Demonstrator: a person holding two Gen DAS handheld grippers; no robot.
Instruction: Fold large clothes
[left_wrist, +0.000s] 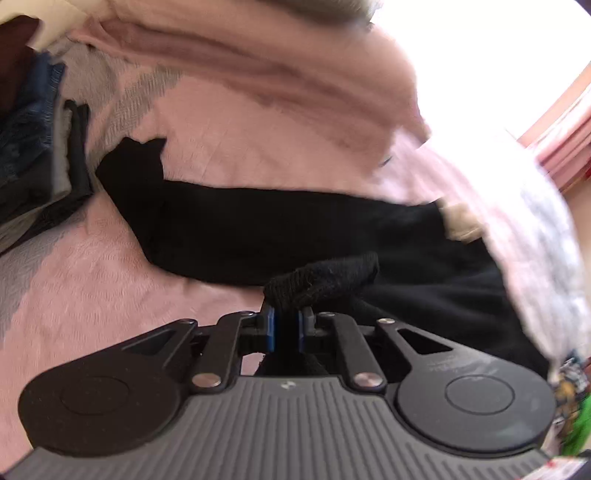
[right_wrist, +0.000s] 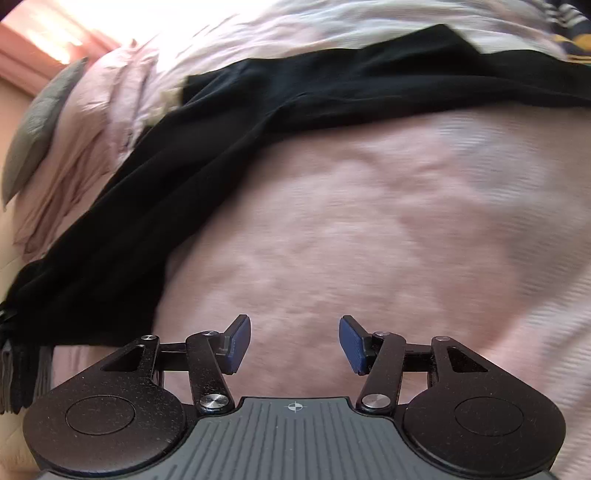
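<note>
The left gripper (left_wrist: 287, 325) has its fingers pinched on a ribbed edge of the black garment (left_wrist: 280, 225), whose long axis stretches crosswise just ahead of them on the pink bed (left_wrist: 92, 295). The right gripper (right_wrist: 294, 343), fingers spread and empty, hovers over bare bedspread, the garment (right_wrist: 221, 155) ahead and leftward. Folded clothes (left_wrist: 40, 147) are stacked far left; a bright window glares beyond.

Strong daylight blows out the upper right of the left wrist view and upper left of the right wrist view, motion blur smears the pink bedspread (right_wrist: 369, 206) and black garment (left_wrist: 280, 229), fisheye bends the edges, grippers' bodies stay sharp.
</note>
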